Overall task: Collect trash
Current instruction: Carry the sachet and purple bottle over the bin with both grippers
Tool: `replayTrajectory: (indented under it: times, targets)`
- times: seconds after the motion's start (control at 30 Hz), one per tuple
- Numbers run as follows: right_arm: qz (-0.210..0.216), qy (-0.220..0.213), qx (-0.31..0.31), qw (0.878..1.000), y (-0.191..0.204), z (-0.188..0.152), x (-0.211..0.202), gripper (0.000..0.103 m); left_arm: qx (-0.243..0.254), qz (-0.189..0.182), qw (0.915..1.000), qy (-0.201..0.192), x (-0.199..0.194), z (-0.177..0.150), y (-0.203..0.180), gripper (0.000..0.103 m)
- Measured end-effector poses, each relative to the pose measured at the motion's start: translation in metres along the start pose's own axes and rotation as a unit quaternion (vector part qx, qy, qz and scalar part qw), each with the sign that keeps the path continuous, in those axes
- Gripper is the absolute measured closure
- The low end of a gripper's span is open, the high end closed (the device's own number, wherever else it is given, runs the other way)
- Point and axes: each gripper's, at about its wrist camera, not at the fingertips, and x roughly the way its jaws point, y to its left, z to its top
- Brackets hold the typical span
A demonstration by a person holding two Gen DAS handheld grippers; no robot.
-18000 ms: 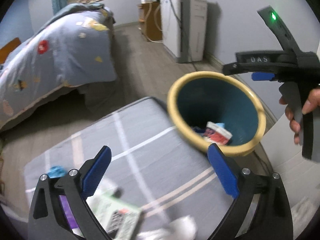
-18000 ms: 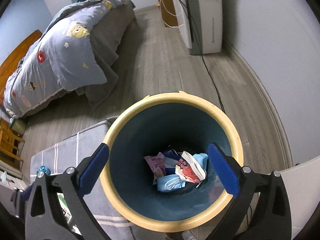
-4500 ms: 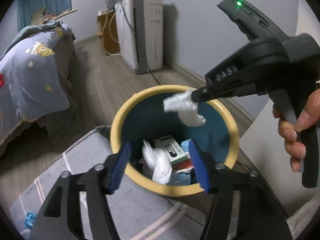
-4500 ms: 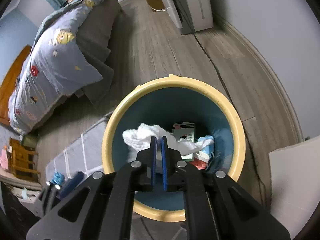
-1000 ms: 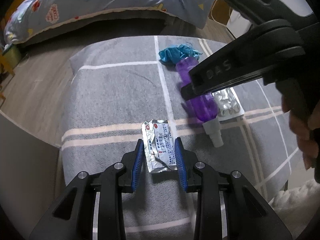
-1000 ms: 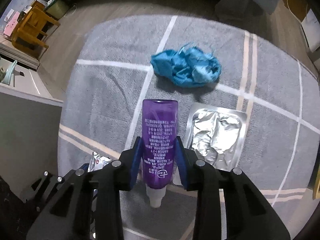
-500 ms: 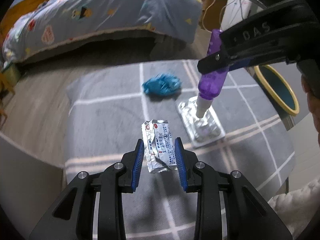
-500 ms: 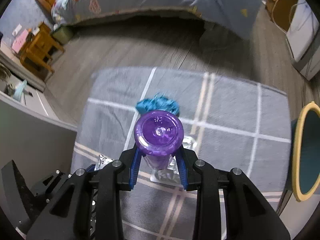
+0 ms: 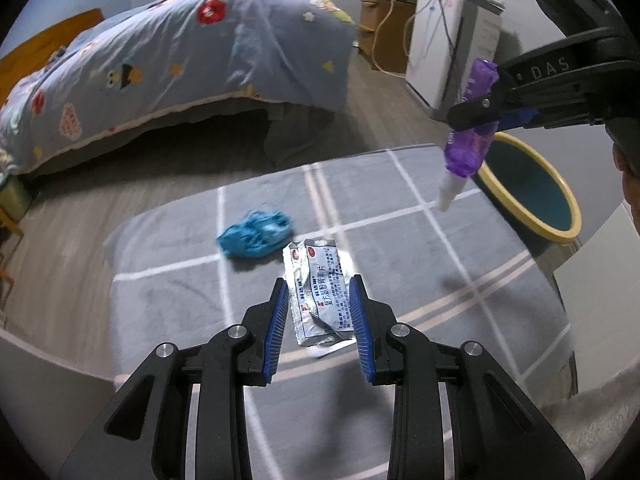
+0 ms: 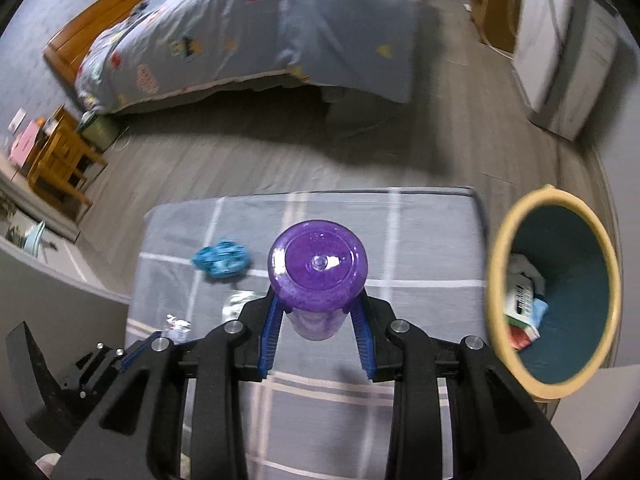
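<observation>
My left gripper is shut on a silver foil medicine packet and holds it above the grey checked cushion. My right gripper is shut on a purple bottle, base toward the camera; it also shows in the left wrist view, hanging cap down near the bin. The yellow-rimmed teal bin stands right of the cushion with trash inside; it also shows in the left wrist view. A crumpled blue wrapper lies on the cushion.
A bed with a blue patterned quilt fills the back left. A white appliance and a wooden cabinet stand by the far wall. A wooden stool is at the left. A foil blister tray lies under the bottle.
Both grippers have lifted and swung right toward the bin, each still holding its item. The bin has come further into both views.
</observation>
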Motion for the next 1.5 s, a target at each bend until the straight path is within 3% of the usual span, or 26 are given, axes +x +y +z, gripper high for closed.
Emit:
replayTrajectory:
  times: [0.43,0.6,0.97,1.2,1.5]
  targets:
    - [-0.039,-0.007,0.099,0.994,-0.149,-0.014,-0.023,0.071,0.059,-0.037,0.9976,0.007,0.035,0.023,-0.085,0.070]
    - [-0.045,-0.006,0.123,0.991,-0.186,-0.020,-0.026,0.071,0.081,-0.055,0.9951,0.014,0.049,0.028,-0.120,0.070]
    - [-0.061,-0.009,0.160,0.985,-0.239,-0.031,-0.028,0.071,0.117,-0.088,0.9891,0.022,0.069,0.033,-0.174,0.070]
    - [-0.067,-0.009,0.188,0.980,-0.266,-0.035,-0.025,0.071,0.147,-0.125,0.9812,0.010,0.064,0.043,-0.218,0.070]
    - [-0.085,0.003,0.196,0.977,-0.288,-0.043,-0.015,0.071,0.181,-0.145,0.9727,0.001,0.069,0.061,-0.261,0.070]
